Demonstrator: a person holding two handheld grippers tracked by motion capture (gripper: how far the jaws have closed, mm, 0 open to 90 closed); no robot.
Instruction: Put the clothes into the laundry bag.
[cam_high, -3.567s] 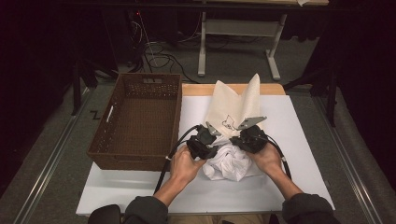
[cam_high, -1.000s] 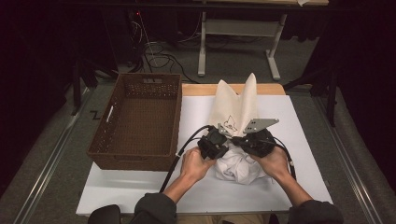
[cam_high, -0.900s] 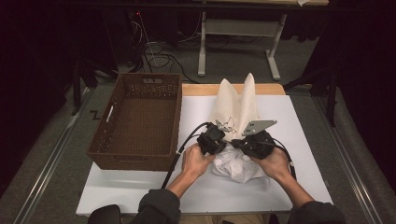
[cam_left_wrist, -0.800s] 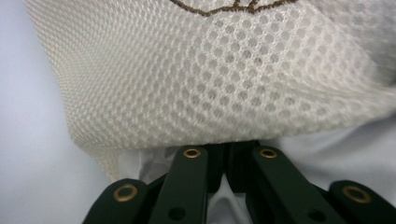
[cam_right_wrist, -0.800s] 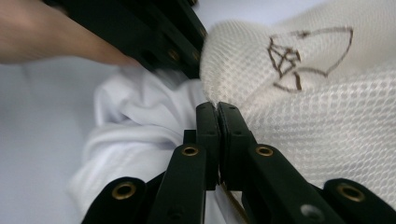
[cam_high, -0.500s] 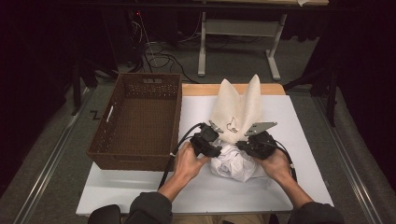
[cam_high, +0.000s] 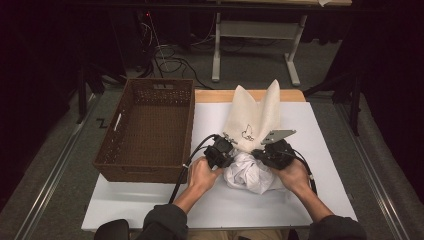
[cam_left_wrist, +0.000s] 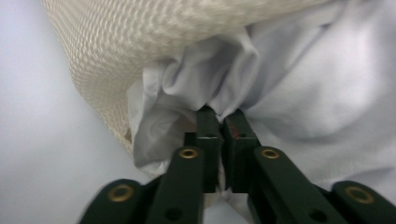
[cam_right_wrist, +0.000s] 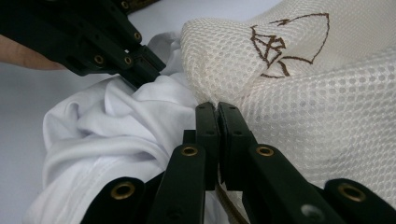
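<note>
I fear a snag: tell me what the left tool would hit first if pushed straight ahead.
Probably the white cloth: the left tool points into its folds; the cream mesh bag lies just above.

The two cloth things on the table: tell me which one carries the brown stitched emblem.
The cream mesh bag, lying beyond the grippers toward the table's far edge, carries the brown emblem. The white garment bunched at its mouth is plain, smooth fabric without any mark.

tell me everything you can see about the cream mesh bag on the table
The mesh bag is cream, a netted weave, with a small brown line drawing stitched on it. It lies on the white table top right of the wicker basket, its far end split into two pointed flaps. White cloth bunches out of its near end. The right gripper is shut on its edge; the left gripper is shut on the cloth beside it.
</note>
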